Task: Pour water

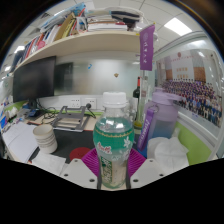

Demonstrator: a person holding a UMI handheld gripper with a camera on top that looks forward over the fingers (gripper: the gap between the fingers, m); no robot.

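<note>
Desk clutter and shelves behind, my gripper (113,165) clamps the capped water bottle (113,140), carry underway; uncapping probably comes before pouring.

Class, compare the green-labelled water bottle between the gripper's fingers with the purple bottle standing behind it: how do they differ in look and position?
The water bottle is clear plastic with a green label and white cap; the purple bottle is tinted purple throughout. The water bottle stands between the fingers of the gripper, near the camera; the purple bottle stands beyond them, untouched on the desk. The water bottle's cap is plainly on; the purple bottle's top is harder to make out. Both stand upright.
</note>
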